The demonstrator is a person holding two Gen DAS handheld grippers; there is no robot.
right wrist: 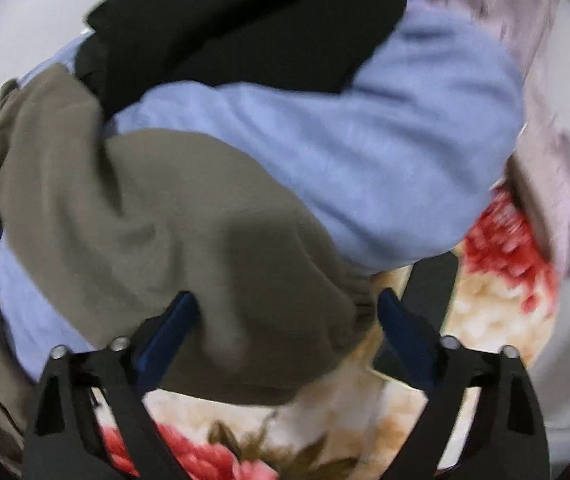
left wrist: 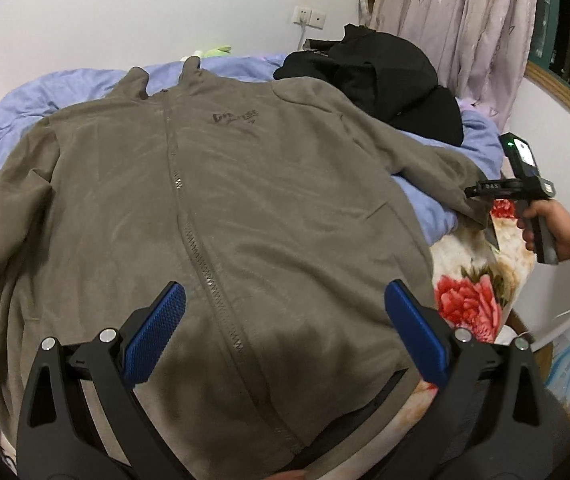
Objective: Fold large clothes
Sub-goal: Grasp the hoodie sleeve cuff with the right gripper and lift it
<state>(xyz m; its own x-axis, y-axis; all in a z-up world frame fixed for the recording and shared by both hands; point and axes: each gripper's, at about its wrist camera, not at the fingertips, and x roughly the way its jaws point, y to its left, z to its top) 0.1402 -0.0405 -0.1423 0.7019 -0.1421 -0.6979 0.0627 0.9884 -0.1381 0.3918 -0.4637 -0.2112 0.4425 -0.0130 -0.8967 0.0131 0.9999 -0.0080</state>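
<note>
Jacket (left wrist: 221, 200) olive-grey, zipped, spread front-up on your bed, chest print at 12 o'clock unreadable, your left gripper (left wrist: 285, 328) apart above hem, your right gripper (right wrist: 285, 332) apart around sleeve cuff (right wrist: 253, 320), "DAS" on its body.

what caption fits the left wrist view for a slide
Open left gripper above a zipped olive jacket spread on the bed.
</note>
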